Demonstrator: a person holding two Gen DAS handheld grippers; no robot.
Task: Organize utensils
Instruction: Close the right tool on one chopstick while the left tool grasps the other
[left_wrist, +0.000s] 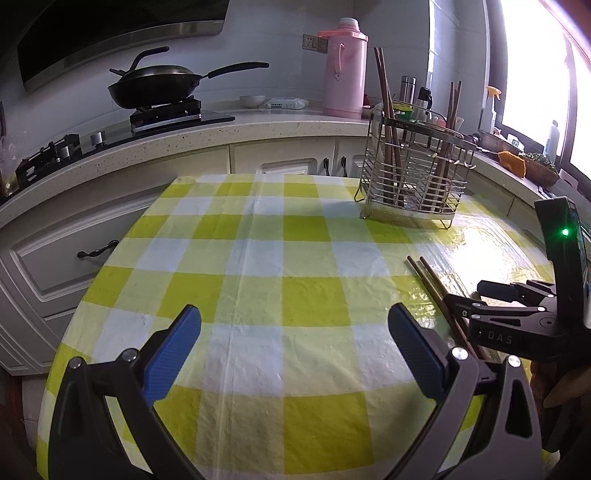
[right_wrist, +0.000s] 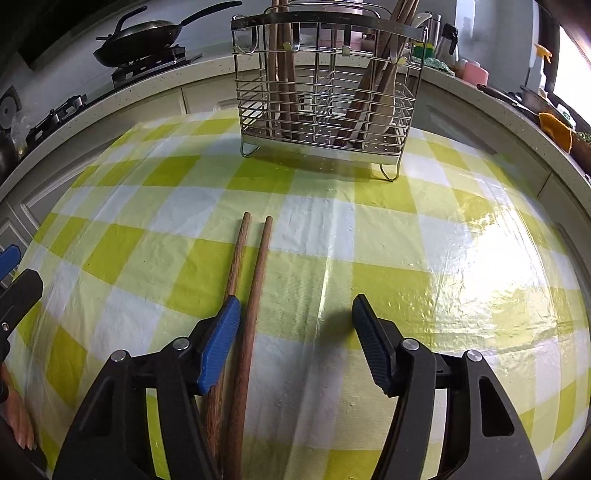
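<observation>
Now you are at the pick-up step: your right gripper (right_wrist: 295, 325) hangs over the two loose chopsticks (right_wrist: 255, 280) lying side by side on the checked tablecloth (right_wrist: 443, 258). Its jaws stand apart and hold nothing. In the right wrist view the right-hand stick lies between the pads, while the left-hand stick passes under the left pad (right_wrist: 219, 343), so closing here would likely catch one only. Shift toward nine o'clock until both sticks sit inside the jaws, then close.

Your left gripper (left_wrist: 295, 339) is wide open and empty, hovering over bare cloth with nothing near its pads.

The wire rack (right_wrist: 325, 85) stands at twelve o'clock from the sticks, well apart from them, with chopsticks already upright in its left and right compartments. I judge the middle compartment to have the most room, though the wires blur it.

Between sticks and rack the cloth is clear. The table edge curves away at three o'clock, and the counter (left_wrist: 258, 125) lies just behind the rack, so lift high before carrying forward.
</observation>
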